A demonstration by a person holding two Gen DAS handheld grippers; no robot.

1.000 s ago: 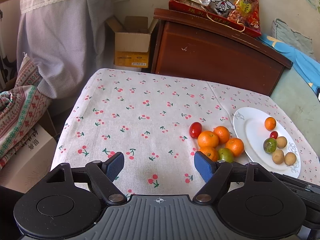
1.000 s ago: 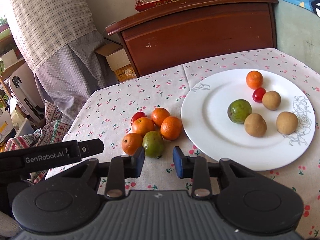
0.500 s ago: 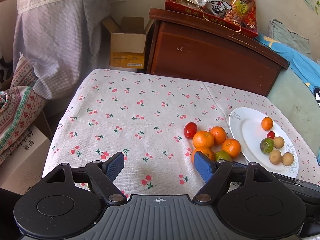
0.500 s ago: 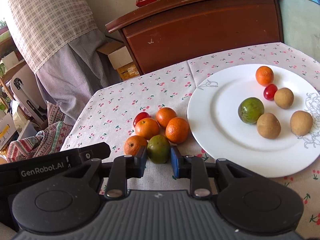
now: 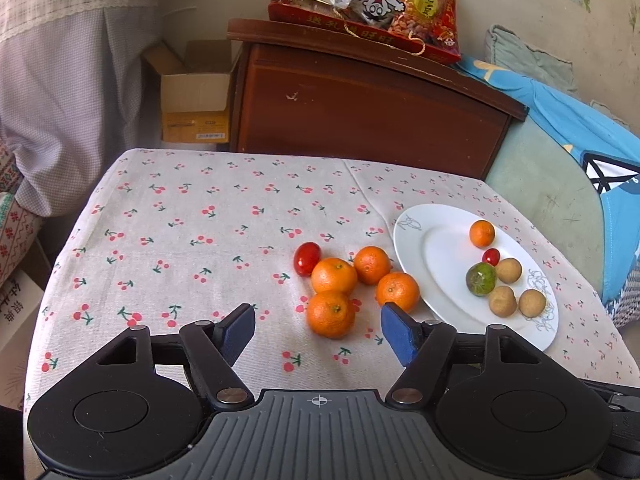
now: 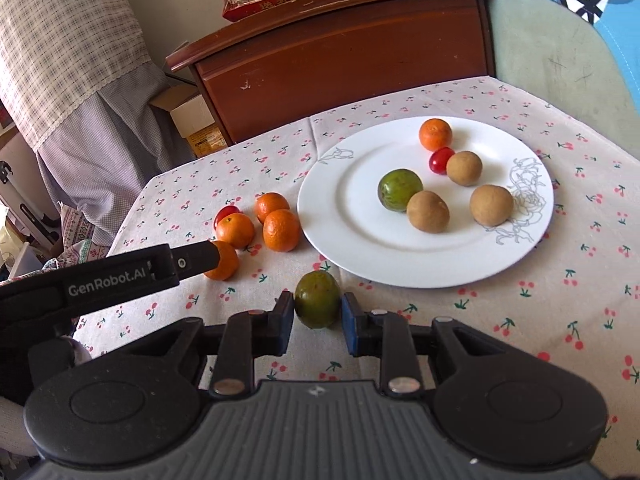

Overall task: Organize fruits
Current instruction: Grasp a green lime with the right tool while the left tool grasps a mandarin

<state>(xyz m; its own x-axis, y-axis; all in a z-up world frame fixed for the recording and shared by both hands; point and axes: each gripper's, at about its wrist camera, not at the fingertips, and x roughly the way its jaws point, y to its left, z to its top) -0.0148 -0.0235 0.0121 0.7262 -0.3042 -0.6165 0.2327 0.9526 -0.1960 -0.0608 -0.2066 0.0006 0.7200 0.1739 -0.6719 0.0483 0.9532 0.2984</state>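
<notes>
My right gripper (image 6: 317,312) is shut on a green fruit (image 6: 317,298), held just off the cloth before the white plate (image 6: 348,236). The plate holds an orange (image 6: 435,134), a cherry tomato (image 6: 440,161), a second green fruit (image 6: 400,189) and three brown fruits (image 6: 428,211). Several oranges (image 5: 333,276) and a red tomato (image 5: 307,258) lie on the cherry-print cloth left of the plate (image 5: 412,264). My left gripper (image 5: 318,330) is open and empty, just short of the nearest orange (image 5: 330,313).
A brown wooden cabinet (image 5: 360,108) with a red snack bag (image 5: 368,0) on top stands behind the table. A cardboard box (image 5: 196,92) and draped fabric are at the back left. A blue and green cushion (image 5: 560,152) lies to the right.
My right gripper closed on the green fruit and drew it out of the pile toward the plate's near edge. My left gripper swung slightly, so the oranges sit nearer its centre.
</notes>
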